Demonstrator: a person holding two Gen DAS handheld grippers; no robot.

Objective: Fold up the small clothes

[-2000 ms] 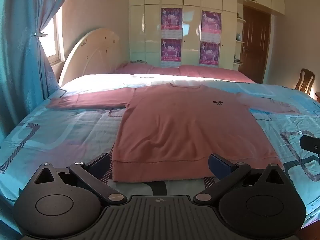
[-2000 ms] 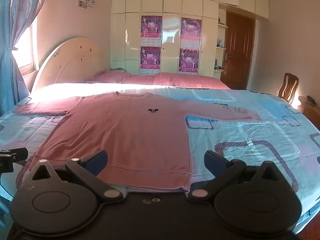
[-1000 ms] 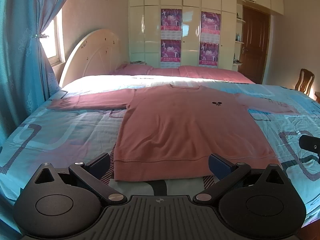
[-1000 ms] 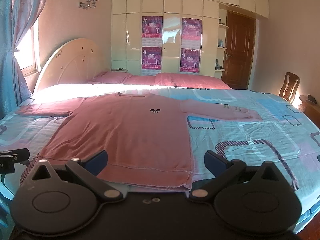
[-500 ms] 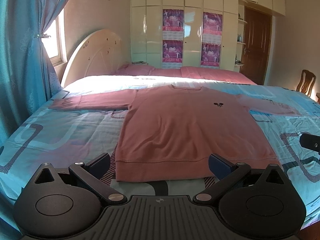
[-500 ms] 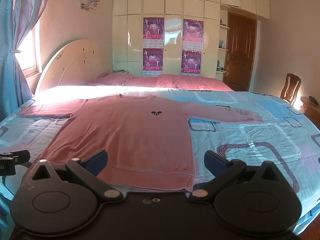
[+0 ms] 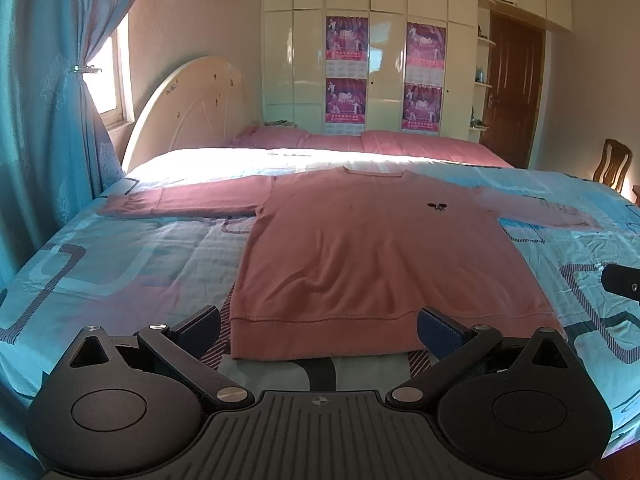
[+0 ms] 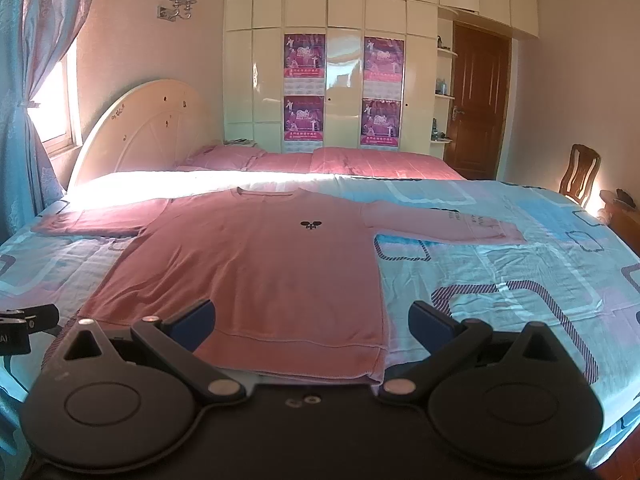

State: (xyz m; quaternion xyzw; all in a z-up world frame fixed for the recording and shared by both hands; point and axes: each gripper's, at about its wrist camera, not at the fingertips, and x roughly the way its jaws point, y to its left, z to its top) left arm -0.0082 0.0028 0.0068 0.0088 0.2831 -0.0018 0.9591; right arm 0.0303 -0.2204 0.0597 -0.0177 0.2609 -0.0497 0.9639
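A pink long-sleeved sweater (image 7: 360, 252) (image 8: 260, 264) with a small dark chest logo lies flat and face up on the bed, both sleeves spread out sideways and its hem toward me. My left gripper (image 7: 319, 330) hovers open just short of the hem, nothing between its blue-padded fingers. Over the hem's right corner my right gripper (image 8: 312, 320) is open too, holding nothing. The tip of each gripper shows at the edge of the other's view.
The bed has a light blue patterned cover (image 8: 500, 280) and pink pillows (image 8: 320, 160) by a cream headboard (image 7: 188, 108). A blue curtain (image 7: 36, 120) hangs at the left; a wooden chair (image 8: 580, 172) and brown door (image 8: 476, 104) stand at the right.
Both views have drifted slightly, with the sweater sitting a little lower and closer in the frames. The sweater itself has not moved and both grippers stay open.
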